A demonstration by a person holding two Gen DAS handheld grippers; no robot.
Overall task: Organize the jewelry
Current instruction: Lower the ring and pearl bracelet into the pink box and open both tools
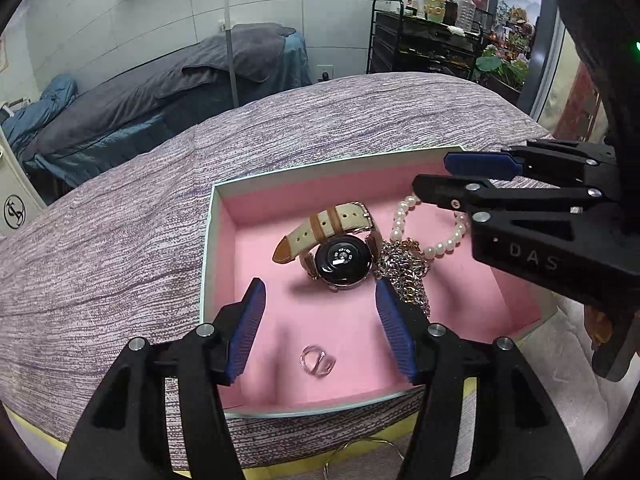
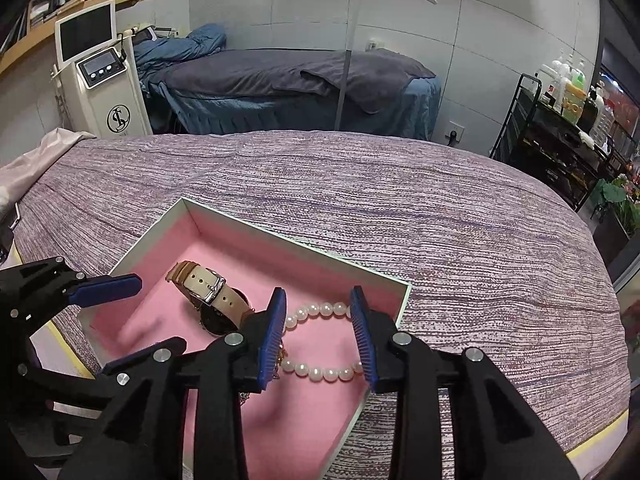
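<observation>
We see a shallow white cardboard box with a pink foam lining [image 1: 218, 216] lying on a table covered with a purple-and-white streaked woven cloth [image 1: 120, 240]. Every piece of jewelry in view sits inside this box.

Our left gripper [image 1: 320, 328] hovers over the near part of the box with its blue ribbed pads spread wide and nothing between them. Just below that gap, on the pink foam near the near wall, lies a small clear, pinkish ring [image 1: 317, 361].

Farther in, near the middle of the box, rests a round black-faced wristwatch with a cream-and-tan leather strap and a silver buckle [image 1: 340, 248]. Touching its right side is a heap of silver and gold chain [image 1: 404, 272], which trails toward the near side. To the right and far side of the chain lies a white pearl bracelet [image 1: 400, 220], looped on the foam.

Our right gripper [image 2: 320, 332] hangs over the right end of the box, its fingers likewise parted, one on each side of the pearl bracelet [image 2: 316, 340]; whether the pads touch the beads we cannot tell. In the left wrist view this gripper [image 1: 436, 176] reaches in from the right above the pearls.
</observation>
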